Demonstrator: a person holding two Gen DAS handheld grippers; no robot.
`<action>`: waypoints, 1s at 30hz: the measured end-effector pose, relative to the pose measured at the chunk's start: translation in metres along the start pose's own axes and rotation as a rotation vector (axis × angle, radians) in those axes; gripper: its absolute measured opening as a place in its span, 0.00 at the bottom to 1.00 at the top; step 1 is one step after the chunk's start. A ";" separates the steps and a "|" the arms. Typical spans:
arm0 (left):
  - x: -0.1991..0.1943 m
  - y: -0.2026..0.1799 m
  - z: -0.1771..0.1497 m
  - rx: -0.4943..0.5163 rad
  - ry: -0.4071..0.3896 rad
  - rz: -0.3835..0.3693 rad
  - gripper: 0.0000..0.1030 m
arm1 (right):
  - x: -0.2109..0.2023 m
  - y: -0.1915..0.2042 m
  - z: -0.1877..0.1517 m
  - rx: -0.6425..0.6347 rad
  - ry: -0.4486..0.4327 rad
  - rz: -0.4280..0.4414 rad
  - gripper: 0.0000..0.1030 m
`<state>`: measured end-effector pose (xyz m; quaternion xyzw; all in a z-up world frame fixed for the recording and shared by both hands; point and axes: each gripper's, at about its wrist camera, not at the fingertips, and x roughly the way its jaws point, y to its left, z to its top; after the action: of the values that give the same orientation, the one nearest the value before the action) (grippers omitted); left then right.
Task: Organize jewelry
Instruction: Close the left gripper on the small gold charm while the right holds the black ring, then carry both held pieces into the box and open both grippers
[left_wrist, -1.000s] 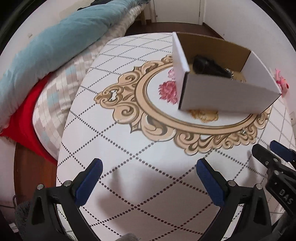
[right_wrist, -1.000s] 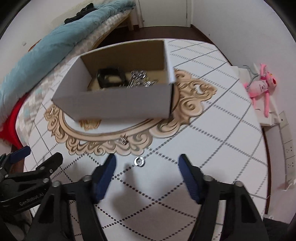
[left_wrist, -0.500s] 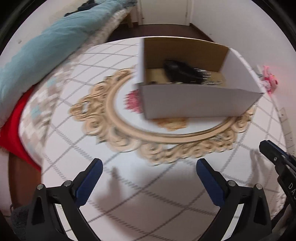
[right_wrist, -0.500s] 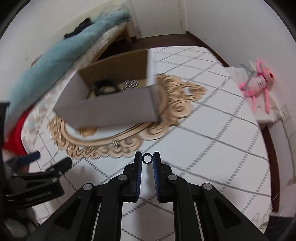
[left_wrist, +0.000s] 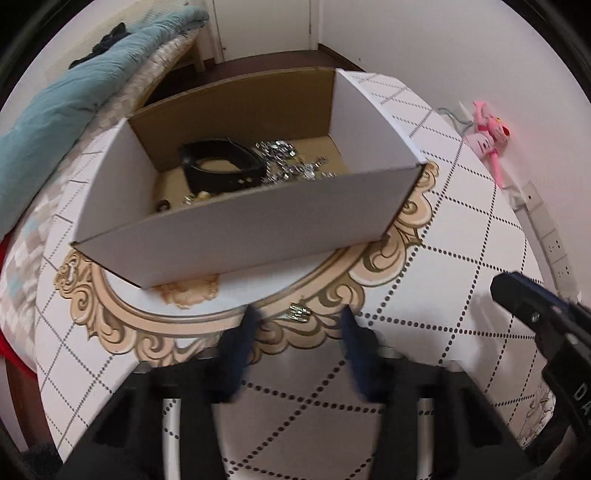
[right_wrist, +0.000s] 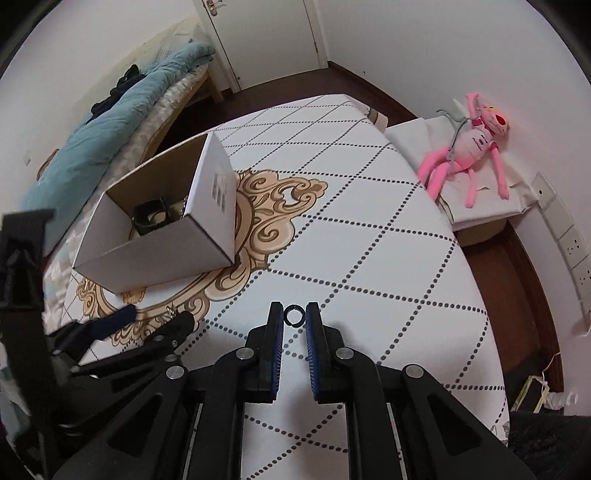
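A white cardboard box (left_wrist: 258, 221) stands on the patterned table (left_wrist: 461, 266); it holds a black bracelet (left_wrist: 221, 166) and silver jewelry (left_wrist: 288, 162). A small silver ring (left_wrist: 300, 312) lies on the table in front of the box. My left gripper (left_wrist: 299, 328) is blurred, its fingers on either side of that ring and still apart. My right gripper (right_wrist: 294, 317) is shut on a small dark ring (right_wrist: 294, 316), held above the table to the right of the box (right_wrist: 166, 236). The silver ring (right_wrist: 170, 311) and the left gripper (right_wrist: 155, 321) also show in the right wrist view.
A bed with a teal blanket (right_wrist: 110, 122) runs along the table's left side. A pink plush toy (right_wrist: 472, 147) lies on a low white stand at the right. Wall sockets (right_wrist: 572, 251) are at the far right. A door (right_wrist: 266, 33) is at the back.
My right gripper shut on the dark ring and lifted it off the table. My left gripper swung right to the silver ring and its fingers have narrowed around it.
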<state>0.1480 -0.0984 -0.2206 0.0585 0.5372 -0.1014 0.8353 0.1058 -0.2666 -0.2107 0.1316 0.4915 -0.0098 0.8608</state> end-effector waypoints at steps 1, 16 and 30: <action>0.001 -0.001 0.000 0.008 -0.001 -0.001 0.27 | 0.000 -0.001 0.001 0.004 -0.001 0.001 0.12; -0.049 0.019 0.003 -0.049 -0.043 -0.100 0.09 | -0.020 0.006 0.012 0.020 -0.034 0.061 0.12; -0.061 0.105 0.121 -0.152 -0.006 -0.026 0.11 | 0.010 0.100 0.127 -0.148 0.045 0.175 0.12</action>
<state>0.2553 -0.0149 -0.1160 -0.0123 0.5415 -0.0716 0.8376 0.2324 -0.1987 -0.1362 0.1103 0.4965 0.1046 0.8546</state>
